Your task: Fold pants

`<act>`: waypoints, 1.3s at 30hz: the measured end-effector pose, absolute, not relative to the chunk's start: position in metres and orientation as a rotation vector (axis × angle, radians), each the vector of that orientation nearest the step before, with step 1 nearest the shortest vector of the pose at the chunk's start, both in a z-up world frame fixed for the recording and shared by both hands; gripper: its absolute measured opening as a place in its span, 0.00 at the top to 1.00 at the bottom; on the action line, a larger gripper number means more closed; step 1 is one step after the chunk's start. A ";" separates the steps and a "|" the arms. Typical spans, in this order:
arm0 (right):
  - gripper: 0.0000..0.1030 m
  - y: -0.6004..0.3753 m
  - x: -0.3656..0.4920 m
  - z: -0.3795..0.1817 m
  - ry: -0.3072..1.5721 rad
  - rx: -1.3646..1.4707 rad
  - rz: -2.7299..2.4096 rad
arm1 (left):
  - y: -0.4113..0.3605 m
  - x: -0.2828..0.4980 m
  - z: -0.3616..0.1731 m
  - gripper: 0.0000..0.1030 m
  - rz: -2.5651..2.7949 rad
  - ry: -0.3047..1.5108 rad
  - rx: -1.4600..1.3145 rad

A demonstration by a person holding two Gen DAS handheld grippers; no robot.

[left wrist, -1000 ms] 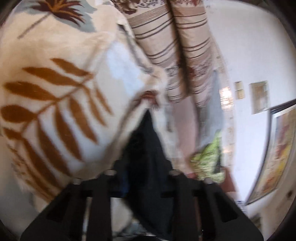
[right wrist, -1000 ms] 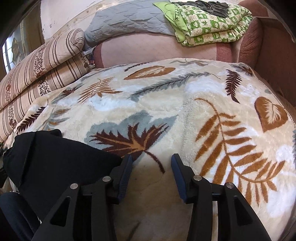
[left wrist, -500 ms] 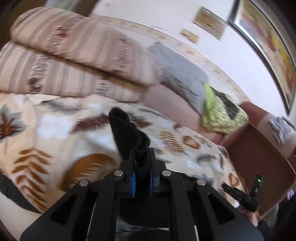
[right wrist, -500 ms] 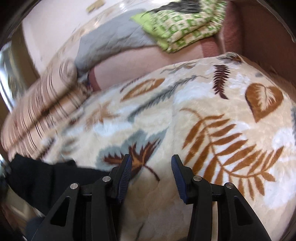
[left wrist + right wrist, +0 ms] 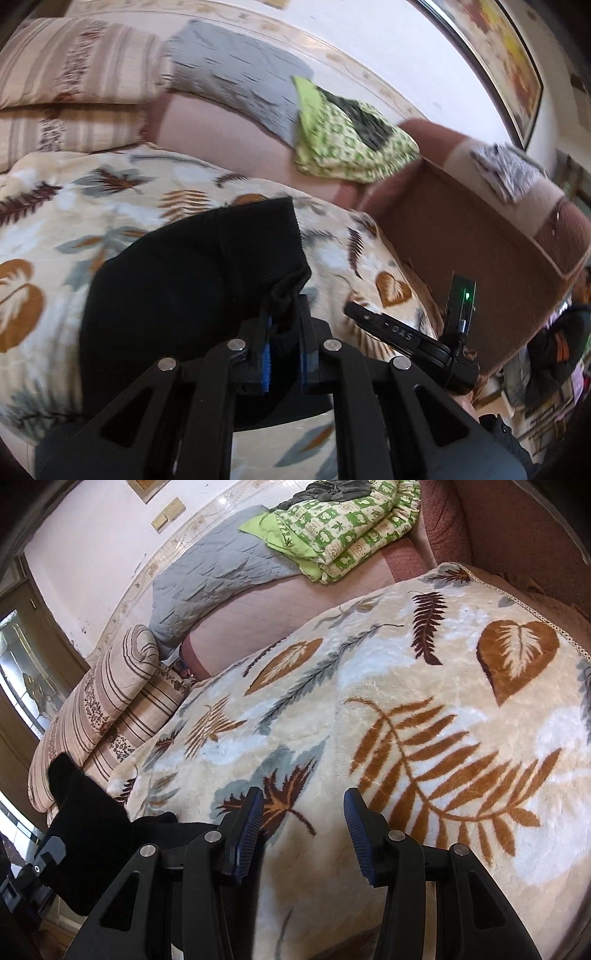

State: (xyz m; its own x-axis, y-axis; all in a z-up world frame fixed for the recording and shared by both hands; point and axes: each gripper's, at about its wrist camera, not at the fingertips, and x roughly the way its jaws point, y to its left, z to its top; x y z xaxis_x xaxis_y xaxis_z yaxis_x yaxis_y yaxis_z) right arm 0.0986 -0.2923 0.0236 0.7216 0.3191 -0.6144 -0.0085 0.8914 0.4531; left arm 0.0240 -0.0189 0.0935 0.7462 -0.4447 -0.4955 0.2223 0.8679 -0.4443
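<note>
Left wrist view. We list the left gripper [image 5: 283, 350], its blue-padded fingers drawn close and clamped on a bunched edge of the black pants [image 5: 192, 284]. From that pinch the pants spread up and to the left, lying over the leaf-print blanket [image 5: 55, 221]. We note a ribbed band along their upper right edge. Behind the blanket we record striped bolsters [image 5: 70, 88], a grey quilt [image 5: 236, 77], a folded green patterned cover [image 5: 347, 144] and a brown sofa arm [image 5: 480, 236]. At lower right we see part of the right gripper's body, with a black device [image 5: 461, 306] showing a green light.

Right wrist view. We list the right gripper [image 5: 303, 827], fingers set well apart with nothing between them, over the leaf-print blanket [image 5: 406, 720]. The pants [image 5: 92, 830] show as a dark mass at lower left, just beside the left finger; we cannot tell if they touch. A peak of the fabric rises before the striped bolsters [image 5: 110, 709]. The grey quilt [image 5: 221, 572] and the green patterned cover [image 5: 351, 528] lie along the sofa back beyond.
</note>
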 end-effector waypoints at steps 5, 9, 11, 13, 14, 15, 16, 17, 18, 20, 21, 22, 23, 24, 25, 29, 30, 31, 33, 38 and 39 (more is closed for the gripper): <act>0.54 -0.302 0.095 0.024 0.745 0.470 0.177 | -0.043 0.044 0.079 0.93 -0.373 0.695 -0.380; 0.54 -0.308 0.095 0.021 0.756 0.478 0.170 | -0.061 0.049 0.058 0.93 -0.372 0.763 -0.369; 0.54 -0.308 0.094 0.021 0.758 0.472 0.167 | -0.066 0.046 0.049 0.93 -0.364 0.781 -0.355; 0.54 -0.308 0.094 0.020 0.760 0.467 0.167 | -0.069 0.044 0.045 0.93 -0.364 0.788 -0.355; 0.54 -0.307 0.094 0.020 0.762 0.467 0.168 | -0.071 0.042 0.045 0.93 -0.366 0.786 -0.349; 0.54 -0.307 0.095 0.019 0.764 0.464 0.169 | -0.072 0.040 0.046 0.93 -0.370 0.785 -0.344; 0.54 -0.306 0.095 0.019 0.765 0.462 0.169 | -0.073 0.038 0.047 0.93 -0.374 0.783 -0.346; 0.54 -0.305 0.095 0.018 0.767 0.459 0.170 | -0.075 0.037 0.048 0.93 -0.379 0.780 -0.344; 0.54 -0.303 0.096 0.018 0.769 0.456 0.172 | -0.077 0.036 0.049 0.93 -0.385 0.775 -0.340; 0.54 -0.301 0.096 0.017 0.771 0.449 0.174 | -0.081 0.035 0.049 0.93 -0.392 0.773 -0.326; 0.54 -0.299 0.096 0.017 0.773 0.444 0.176 | -0.082 0.035 0.048 0.93 -0.392 0.778 -0.326; 0.54 -0.298 0.096 0.017 0.773 0.440 0.176 | -0.083 0.035 0.045 0.93 -0.394 0.784 -0.325; 0.54 -0.297 0.097 0.017 0.773 0.436 0.176 | -0.085 0.035 0.043 0.92 -0.396 0.787 -0.319; 0.54 -0.297 0.096 0.017 0.773 0.433 0.176 | -0.087 0.036 0.040 0.91 -0.403 0.792 -0.313; 0.54 -0.297 0.096 0.017 0.772 0.430 0.174 | -0.091 0.037 0.034 0.85 -0.424 0.811 -0.305; 0.54 -0.297 0.093 0.021 0.751 0.411 0.175 | -0.093 0.028 0.028 0.46 -0.563 0.807 -0.352; 0.54 -0.297 0.091 0.026 0.727 0.402 0.182 | -0.093 0.024 0.030 0.38 -0.590 0.805 -0.356; 0.54 -0.296 0.089 0.029 0.710 0.390 0.187 | -0.092 0.019 0.034 0.38 -0.626 0.806 -0.361; 0.54 -0.294 0.082 0.041 0.662 0.368 0.221 | -0.081 0.008 0.041 0.38 -0.651 0.826 -0.361; 0.54 -0.268 0.056 0.069 0.567 0.212 0.389 | -0.005 -0.014 0.067 0.38 -0.453 0.786 -0.343; 0.54 -0.254 0.047 0.072 0.560 0.154 0.463 | 0.009 -0.015 0.069 0.38 -0.404 0.773 -0.354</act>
State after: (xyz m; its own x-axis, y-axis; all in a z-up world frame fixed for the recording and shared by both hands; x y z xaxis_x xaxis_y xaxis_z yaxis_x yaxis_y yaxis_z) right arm 0.0468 -0.2543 0.0725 0.7477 0.4630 -0.4759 -0.3805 0.8862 0.2644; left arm -0.0152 0.0087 0.0692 0.6467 -0.4739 -0.5977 0.2199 0.8662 -0.4488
